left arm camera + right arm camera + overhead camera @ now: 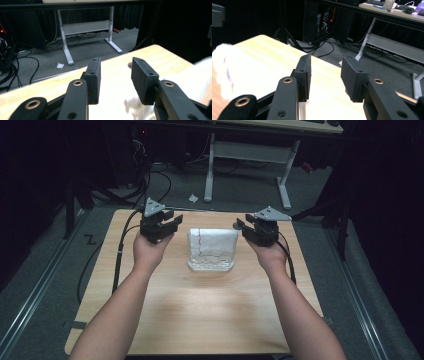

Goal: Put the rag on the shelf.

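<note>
Left gripper (161, 226) sits just left of the white cloth (212, 245), jaws apart, empty. Cloth lies mid-table (200, 320), betw. both grippers, about equally near each. Right gripper (260, 229) just right of cloth, jaws apart too, nothing held.

Both forearms are bare, no sleeves in sight. The left gripper (161, 223) and right gripper (259, 228) are black, each topped by a grey three-cornered plate and trailing a black cable; their flat rectangular pads (93, 79) sit on arms with brass-ringed screw holes
</note>
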`<state>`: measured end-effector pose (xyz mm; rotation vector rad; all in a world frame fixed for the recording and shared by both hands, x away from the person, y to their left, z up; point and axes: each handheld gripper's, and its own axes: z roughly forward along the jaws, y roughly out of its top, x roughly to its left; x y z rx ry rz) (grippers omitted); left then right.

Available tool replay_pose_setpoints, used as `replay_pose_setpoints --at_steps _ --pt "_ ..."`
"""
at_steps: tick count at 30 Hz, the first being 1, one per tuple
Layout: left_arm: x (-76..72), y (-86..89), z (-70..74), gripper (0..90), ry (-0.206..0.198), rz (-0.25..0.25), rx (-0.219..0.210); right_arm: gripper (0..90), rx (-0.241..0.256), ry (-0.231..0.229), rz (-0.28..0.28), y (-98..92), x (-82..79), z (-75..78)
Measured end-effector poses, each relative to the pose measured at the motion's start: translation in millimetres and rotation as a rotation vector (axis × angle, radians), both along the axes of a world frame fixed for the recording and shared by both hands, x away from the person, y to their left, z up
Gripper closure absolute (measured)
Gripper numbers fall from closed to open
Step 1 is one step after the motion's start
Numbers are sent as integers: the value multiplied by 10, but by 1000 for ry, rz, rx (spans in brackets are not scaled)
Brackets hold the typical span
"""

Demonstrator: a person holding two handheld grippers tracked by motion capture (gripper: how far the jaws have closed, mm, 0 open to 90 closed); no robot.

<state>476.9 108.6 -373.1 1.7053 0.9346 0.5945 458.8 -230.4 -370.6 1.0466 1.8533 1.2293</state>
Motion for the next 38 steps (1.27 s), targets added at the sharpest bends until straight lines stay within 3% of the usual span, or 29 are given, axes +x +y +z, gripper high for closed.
replay_pose_setpoints --at_steps 6,12,14,19,22,23,25,27,28,30,38 --pt "-321 186 -284 592 24 -23 9 572 -16 4 7 -102 -303 -220" --pt "-689 327 -716 577 92 -52 5 539 -45 27 15 -159 -612 -482" --pt "-790 343 -849 565 120 -66 2 531 -51 43 22 -166 -717 -590" --pt "-1092 349 -1237 544 185 -114 74 520 -68 106 28 -156 -966 -911" --pt "-1264 404 -1406 520 217 -130 87 517 -63 158 23 -143 -1069 -1097" --pt "-1312 420 -1441 515 225 -131 87 518 -68 189 16 -134 -1112 -1176" --pt "-1417 422 -1494 515 277 -142 91 521 -78 208 -2 -131 -1205 -1301" --pt "-1490 390 -1500 497 267 -157 102 547 -79 214 -25 -141 -1317 -1436" --pt "-1503 378 -1505 495 257 -156 116 551 -82 244 -26 -150 -1380 -1521" --pt "-1493 355 -1519 496 252 -148 149 525 -107 262 -19 -152 -1424 -1568" --pt "-1435 395 -1553 488 270 -138 131 510 -96 267 -28 -179 -1401 -1576"
